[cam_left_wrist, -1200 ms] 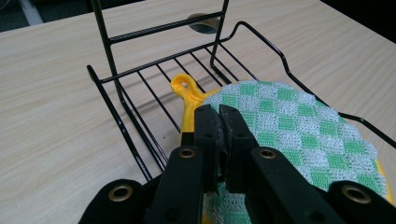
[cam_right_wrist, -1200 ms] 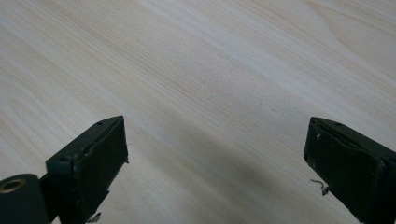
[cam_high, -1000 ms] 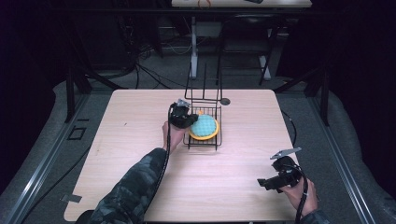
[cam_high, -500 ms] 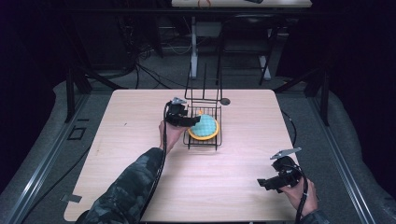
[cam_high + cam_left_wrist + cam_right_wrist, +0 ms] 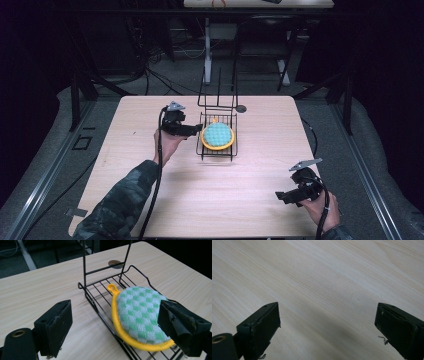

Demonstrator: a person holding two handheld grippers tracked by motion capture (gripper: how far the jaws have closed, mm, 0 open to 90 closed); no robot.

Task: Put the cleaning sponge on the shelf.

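Lying flat in the black wire rack (image 5: 218,150) near the middle of the light wooden desk (image 5: 150,190): a round green-and-white checked pot holder with a yellow rim and loop (image 5: 217,135). Hovering just beside the rack's left edge, left gripper (image 5: 192,131), fingers (image 5: 53,328) spread wide, grasping nothing, one finger overlapping the pot holder's edge in the left gripper view. Hanging well apart near the desk's right front corner, right gripper (image 5: 281,196), fingers (image 5: 260,331) likewise released over bare wood.
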